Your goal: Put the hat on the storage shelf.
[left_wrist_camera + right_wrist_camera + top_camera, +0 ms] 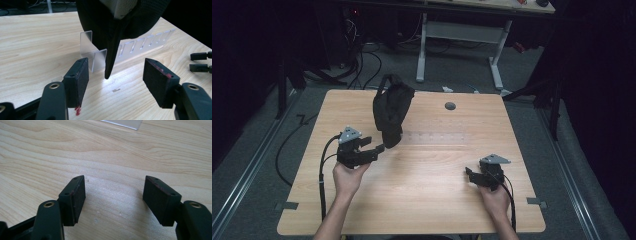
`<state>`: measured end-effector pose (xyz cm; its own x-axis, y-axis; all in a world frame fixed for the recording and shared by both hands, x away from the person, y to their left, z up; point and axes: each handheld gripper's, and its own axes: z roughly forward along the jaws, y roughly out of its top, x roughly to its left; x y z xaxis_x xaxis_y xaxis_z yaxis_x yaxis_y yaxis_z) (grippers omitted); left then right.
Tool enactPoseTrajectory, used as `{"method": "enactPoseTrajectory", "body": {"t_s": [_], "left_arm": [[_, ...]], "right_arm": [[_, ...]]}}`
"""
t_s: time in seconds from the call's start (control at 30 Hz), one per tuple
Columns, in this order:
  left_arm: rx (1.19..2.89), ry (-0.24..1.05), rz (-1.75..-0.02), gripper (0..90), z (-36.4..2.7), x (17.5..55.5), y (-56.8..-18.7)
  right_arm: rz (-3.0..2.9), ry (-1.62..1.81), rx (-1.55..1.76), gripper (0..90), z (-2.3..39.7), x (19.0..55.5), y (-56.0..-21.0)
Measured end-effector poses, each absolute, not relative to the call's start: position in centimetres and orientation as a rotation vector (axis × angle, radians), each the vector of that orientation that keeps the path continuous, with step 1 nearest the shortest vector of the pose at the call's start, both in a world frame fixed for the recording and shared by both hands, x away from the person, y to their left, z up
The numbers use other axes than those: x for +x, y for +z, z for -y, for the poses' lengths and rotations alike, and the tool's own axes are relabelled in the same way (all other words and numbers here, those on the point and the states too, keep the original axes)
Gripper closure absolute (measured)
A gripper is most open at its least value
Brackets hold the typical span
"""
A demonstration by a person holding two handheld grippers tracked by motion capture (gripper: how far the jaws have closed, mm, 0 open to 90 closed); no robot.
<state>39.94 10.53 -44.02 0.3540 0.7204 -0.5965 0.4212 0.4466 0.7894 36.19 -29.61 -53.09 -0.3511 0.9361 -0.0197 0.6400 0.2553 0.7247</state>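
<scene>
A black cap (391, 112) hangs over a clear acrylic stand (140, 45) at the back left of the wooden table (422, 200), its brim pointing down. My left gripper (379, 150) sits just left of and below the cap, jaws open. In the left gripper view the brim tip (110, 72) hangs between and just beyond the pads (77, 80), and neither pad touches it. My right gripper (468, 172) rests low at the table's front right, open, with bare wood between its pads (75, 200). Its jaws also appear as the far gripper (200, 61) in the left gripper view.
A grey round plug (450, 106) sits in the tabletop behind the cap. The stand's slotted clear strip (432, 137) runs across mid-table. Beyond the table stand a white-legged desk (462, 30) and floor cables (362, 65). A clear sheet corner (125, 123) lies ahead of the right gripper.
</scene>
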Motion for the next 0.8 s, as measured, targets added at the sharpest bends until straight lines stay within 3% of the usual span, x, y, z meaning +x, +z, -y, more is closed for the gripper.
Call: {"method": "enactPoseTrajectory", "body": {"t_s": [0.8], "left_arm": [[1.173,0.266,-1.304,36.6,-11.8,37.6,-46.0]], "right_arm": [[-2.082,0.877,1.429,34.7,29.6,36.2,-53.1]]}}
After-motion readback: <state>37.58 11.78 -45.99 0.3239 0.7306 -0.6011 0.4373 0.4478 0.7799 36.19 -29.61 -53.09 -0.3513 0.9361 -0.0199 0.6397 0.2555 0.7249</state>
